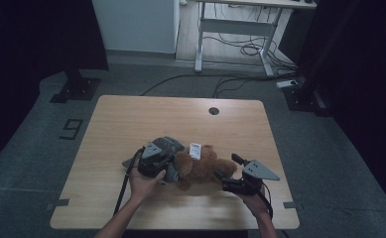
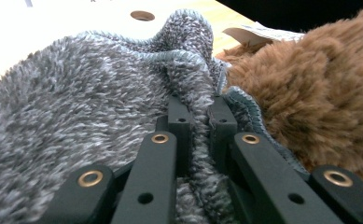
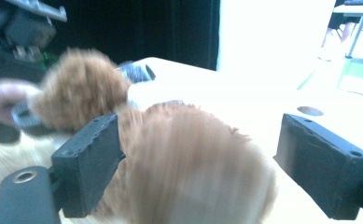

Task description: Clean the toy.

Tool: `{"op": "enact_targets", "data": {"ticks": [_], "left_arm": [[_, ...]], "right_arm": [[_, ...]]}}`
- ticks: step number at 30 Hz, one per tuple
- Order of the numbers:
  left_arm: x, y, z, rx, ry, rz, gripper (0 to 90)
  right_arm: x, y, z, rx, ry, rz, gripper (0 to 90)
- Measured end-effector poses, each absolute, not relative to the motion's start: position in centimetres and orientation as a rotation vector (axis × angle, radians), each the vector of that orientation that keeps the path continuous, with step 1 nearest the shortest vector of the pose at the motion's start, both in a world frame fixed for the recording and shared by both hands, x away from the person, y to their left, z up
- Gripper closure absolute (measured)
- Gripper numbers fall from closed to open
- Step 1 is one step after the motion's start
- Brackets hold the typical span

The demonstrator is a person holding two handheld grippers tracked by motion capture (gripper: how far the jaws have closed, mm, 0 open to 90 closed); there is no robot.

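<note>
A brown teddy bear [image 1: 200,168] with a white tag [image 1: 195,150] lies near the front of the wooden table [image 1: 131,114]. A grey fleece cloth [image 1: 166,145] lies bunched against its left side. My left gripper [image 1: 172,171] is shut on a fold of this cloth [image 2: 76,93], which is pinched between the jaws [image 2: 200,109], with the bear's fur [image 2: 310,93] just to the right. My right gripper [image 1: 228,167] is at the bear's right end. Its jaws [image 3: 202,140] stand wide open, with the bear [image 3: 188,163] between them and the pads clear of the fur.
The table has a round cable hole [image 1: 214,110] near its far edge. Behind the table stand a white desk frame [image 1: 235,29] with cables on the floor and black stand bases [image 1: 76,89] at both sides. The left hand and gripper [image 3: 25,28] appear beyond the bear.
</note>
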State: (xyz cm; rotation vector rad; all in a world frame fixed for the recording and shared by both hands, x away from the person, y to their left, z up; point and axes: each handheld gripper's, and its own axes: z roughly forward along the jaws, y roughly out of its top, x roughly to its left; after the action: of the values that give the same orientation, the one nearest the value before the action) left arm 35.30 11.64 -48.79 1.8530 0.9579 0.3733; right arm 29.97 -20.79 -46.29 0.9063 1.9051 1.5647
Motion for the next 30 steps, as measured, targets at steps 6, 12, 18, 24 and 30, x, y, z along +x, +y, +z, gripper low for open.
{"op": "enact_targets", "data": {"ticks": [6,12,18,24,30], "left_arm": [[34.8,11.9,-48.9,1.846,0.948,0.370,83.3],[34.4,12.0,-49.1,1.845,0.940,0.366,83.3],[34.1,11.7,-48.1,1.860,0.941,0.357,83.1],[34.3,11.0,-44.1,1.844,0.900,0.363,82.7],[35.0,7.1,-39.8,1.853,0.804,0.356,82.3]], "right_arm": [[32.9,-18.1,-45.5,0.895,2.173,1.422,11.9],[34.7,-16.6,-50.9,1.001,2.334,1.372,13.8],[34.0,-17.0,-52.9,1.050,2.227,1.500,36.9],[33.5,-17.4,-53.0,1.029,2.183,1.523,45.8],[33.5,-17.3,-53.0,1.031,2.174,1.521,46.0]]}}
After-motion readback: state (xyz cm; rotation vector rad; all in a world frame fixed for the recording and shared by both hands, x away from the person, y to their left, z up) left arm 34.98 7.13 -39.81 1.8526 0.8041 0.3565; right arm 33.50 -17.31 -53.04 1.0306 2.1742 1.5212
